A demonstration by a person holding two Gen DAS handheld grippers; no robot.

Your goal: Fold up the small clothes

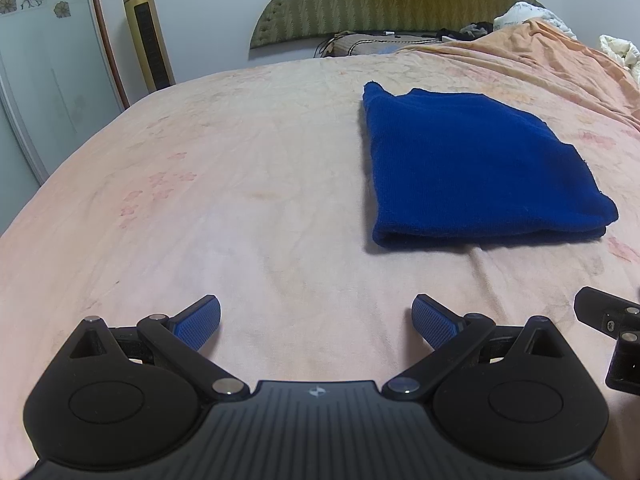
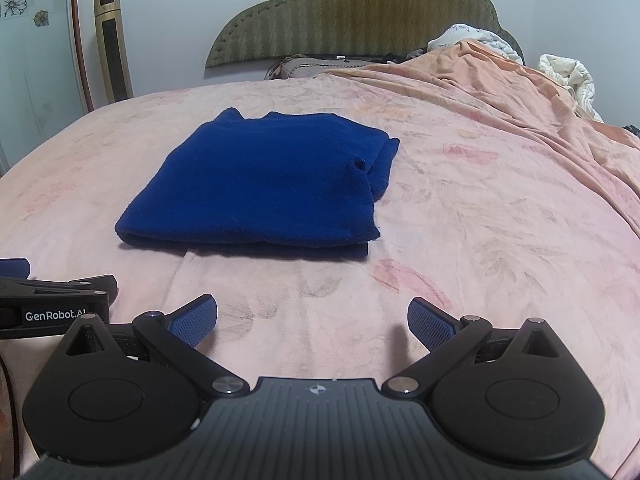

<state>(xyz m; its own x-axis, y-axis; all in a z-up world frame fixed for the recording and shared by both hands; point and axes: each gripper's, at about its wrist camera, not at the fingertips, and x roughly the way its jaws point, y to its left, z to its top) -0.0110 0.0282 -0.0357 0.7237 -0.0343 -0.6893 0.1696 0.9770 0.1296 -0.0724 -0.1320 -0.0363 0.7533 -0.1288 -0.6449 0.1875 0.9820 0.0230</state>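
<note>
Left view: the left gripper [image 1: 316,322] is spread wide with nothing in it, low in the frame. The blue cloth [image 1: 476,168] lies folded on the bed [image 1: 200,184], upper right.

Right view: the right gripper [image 2: 312,322] is spread and bare too. The cloth [image 2: 260,184] sits left of middle. If another fold is wanted, pinch both near corners and lift them together.

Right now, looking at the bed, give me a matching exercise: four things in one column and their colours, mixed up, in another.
Things:
1. folded garment
2. bedsheet
3. headboard
4. tower fan

Colours:
A. gold
B. olive green
C. deep blue
D. pale pink

Pairs: 1-C, 2-D, 3-B, 4-A
</note>
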